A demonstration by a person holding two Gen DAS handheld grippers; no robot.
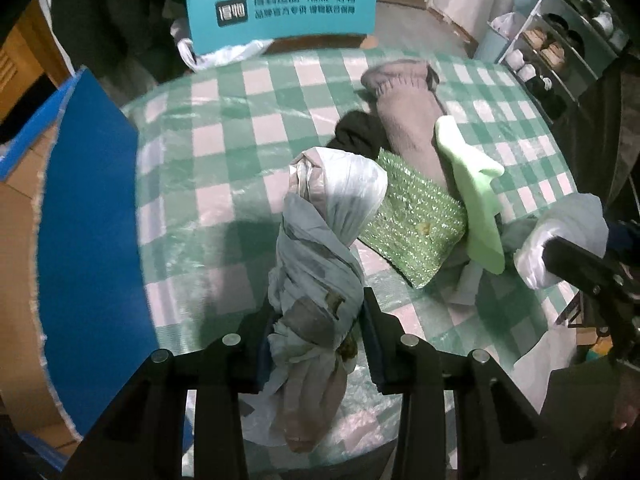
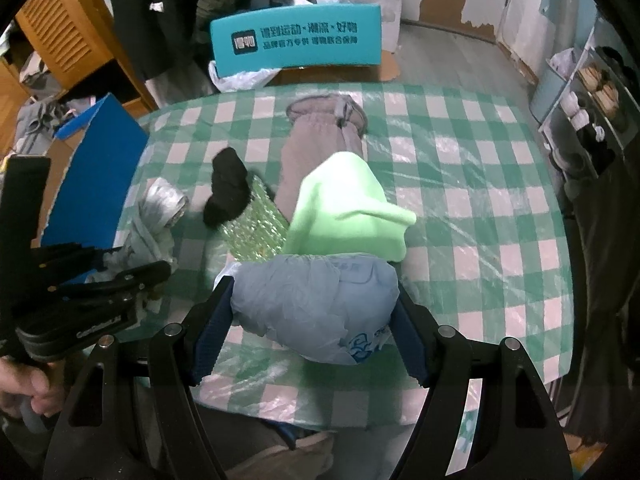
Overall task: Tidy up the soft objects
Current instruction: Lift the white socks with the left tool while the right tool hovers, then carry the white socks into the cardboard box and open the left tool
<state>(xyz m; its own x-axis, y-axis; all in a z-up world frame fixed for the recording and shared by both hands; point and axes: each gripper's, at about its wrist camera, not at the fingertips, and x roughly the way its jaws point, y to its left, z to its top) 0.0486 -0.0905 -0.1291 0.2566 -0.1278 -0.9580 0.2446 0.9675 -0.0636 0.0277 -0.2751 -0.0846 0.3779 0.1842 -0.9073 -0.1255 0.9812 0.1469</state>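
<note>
My left gripper is shut on a twisted bundle of grey-white plastic and beige cloth, lifted just above the green-checked table. In the right wrist view my right gripper is shut on a puffy pale blue plastic bag, with a pad pressed against each side. Behind the two bundles lie a light green cloth, a green bubble-wrap pouch, a black sock and a grey-brown garment. The left gripper also shows at the left edge of the right wrist view.
An open cardboard box with a blue flap stands at the table's left edge. A teal chair back stands behind the table with a white bag under it. Shoe shelves are at the far right.
</note>
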